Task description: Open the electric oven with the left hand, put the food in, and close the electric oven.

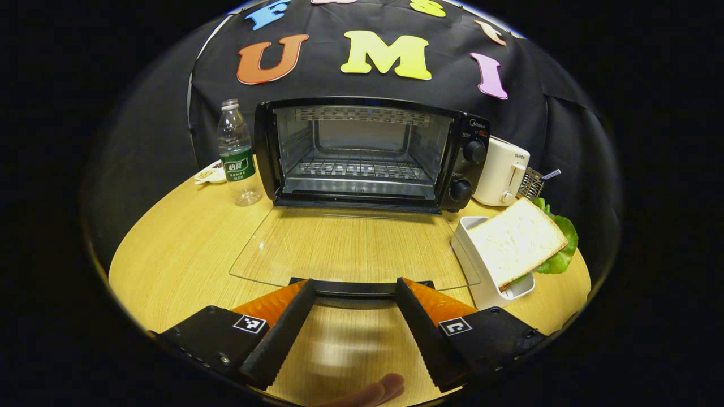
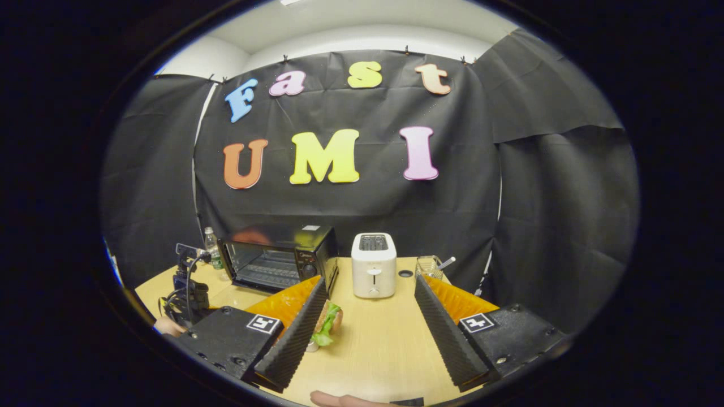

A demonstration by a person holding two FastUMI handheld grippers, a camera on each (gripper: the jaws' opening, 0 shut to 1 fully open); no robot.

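In the left gripper view, the left claw (image 1: 355,289) is spread open just at the front handle of the oven door (image 1: 350,249), with nothing held between its fingers. The glass door lies folded down flat over the wooden worktop (image 1: 181,249). Behind it the oven (image 1: 370,152) stands open, a wire rack (image 1: 356,168) inside. To the oven's left stands a clear water bottle (image 1: 237,155), with a small dish (image 1: 210,173) behind it. To the oven's right sits a white toaster (image 1: 500,171) and a wire holder (image 1: 530,183). Just beside the door's right edge, a sandwich (image 1: 517,240) of white bread and lettuce leans in a white tray (image 1: 478,271).

In the right gripper view, the right claw (image 2: 370,314) hangs open and empty above the worktop. The sandwich (image 2: 327,323) peeks out beside its left finger. Farther off stand the open oven (image 2: 277,257) and the toaster (image 2: 373,264), with the left gripper's body (image 2: 186,288) low at the left.
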